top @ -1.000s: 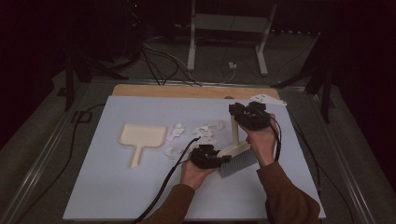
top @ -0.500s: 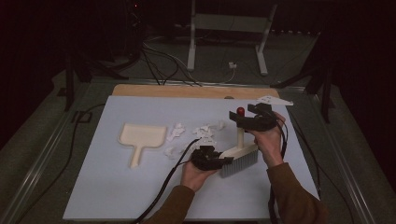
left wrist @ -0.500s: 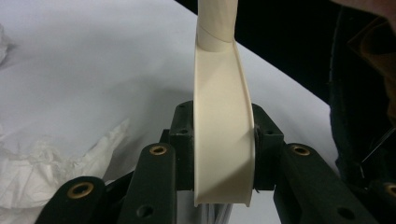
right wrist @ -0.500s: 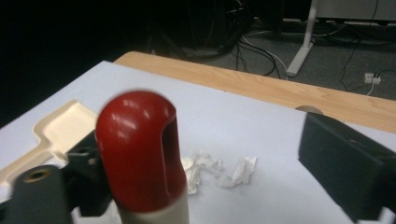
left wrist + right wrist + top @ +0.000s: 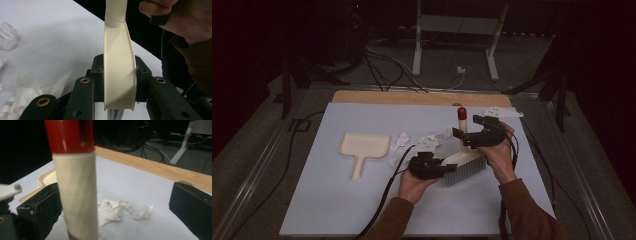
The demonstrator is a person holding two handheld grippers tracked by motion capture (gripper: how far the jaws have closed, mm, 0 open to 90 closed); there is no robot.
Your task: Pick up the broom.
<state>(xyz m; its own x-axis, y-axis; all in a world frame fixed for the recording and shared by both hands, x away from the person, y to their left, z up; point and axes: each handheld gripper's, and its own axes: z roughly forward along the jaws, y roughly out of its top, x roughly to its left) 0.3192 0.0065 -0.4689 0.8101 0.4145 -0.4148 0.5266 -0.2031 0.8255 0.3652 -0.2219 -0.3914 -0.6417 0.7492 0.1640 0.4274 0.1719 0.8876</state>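
From above, we see the brush (image 5: 464, 162) at about four o'clock on the white board (image 5: 337, 210), its red-tipped handle upright. Our left gripper (image 5: 428, 166) pinches its cream head; our right gripper (image 5: 477, 134) has just been opening around the handle. The dustpan (image 5: 362, 149) lies at nine o'clock, paper scraps (image 5: 424, 141) between.

In the left gripper view, the jaws clamp the brush (image 5: 119, 72).

In the right gripper view, the jaws stand spread, with the handle (image 5: 76, 195) between them nearer the nine o'clock jaw.
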